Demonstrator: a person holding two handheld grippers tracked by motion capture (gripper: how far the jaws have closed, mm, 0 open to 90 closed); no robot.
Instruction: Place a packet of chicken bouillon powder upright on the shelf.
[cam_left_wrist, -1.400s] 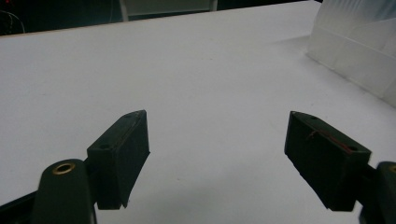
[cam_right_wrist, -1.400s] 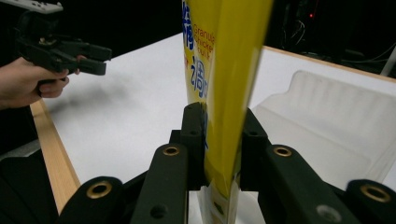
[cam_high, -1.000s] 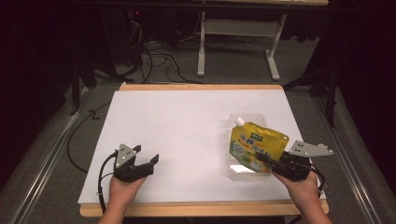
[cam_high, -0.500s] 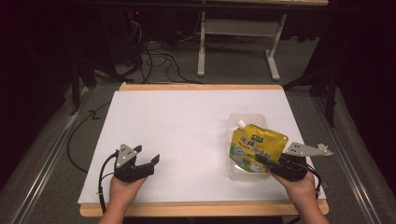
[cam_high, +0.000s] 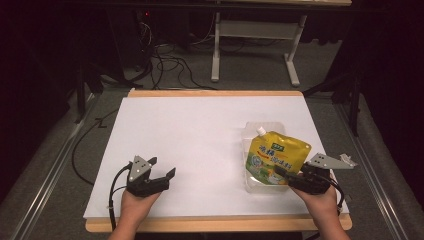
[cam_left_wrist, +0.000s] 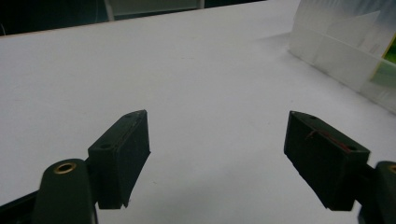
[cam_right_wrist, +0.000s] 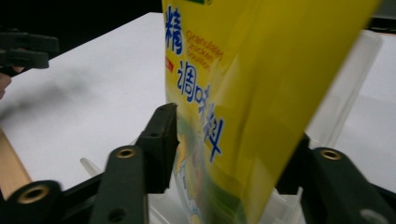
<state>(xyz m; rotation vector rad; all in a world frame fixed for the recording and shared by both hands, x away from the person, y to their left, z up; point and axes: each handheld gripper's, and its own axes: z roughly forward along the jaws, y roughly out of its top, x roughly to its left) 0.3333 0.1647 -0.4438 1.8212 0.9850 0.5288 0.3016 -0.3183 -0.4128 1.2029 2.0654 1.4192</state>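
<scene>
At the table's right front, a yellow pouch (cam_high: 276, 161) is found resting in a clear tray (cam_high: 251, 184), its spout (cam_high: 260, 131) pointing away from the person, so that its long axis runs from near edge to far edge. The right gripper (cam_high: 281, 173) is placed at the pouch's near end, directly in line with that axis. Its jaws have just been opening and stand partly apart; in the right gripper view the pouch (cam_right_wrist: 252, 93) is seen between them, one pad beside its printed face, but pressing contact cannot be confirmed, so the grip is judged released or releasing. The left gripper (cam_high: 165, 175) is held wide open and empty over bare white table (cam_high: 190, 125), well apart from the pouch. The right hand is therefore much the nearer. Any further handling is judged to fall to it, along the pouch's length.
</scene>
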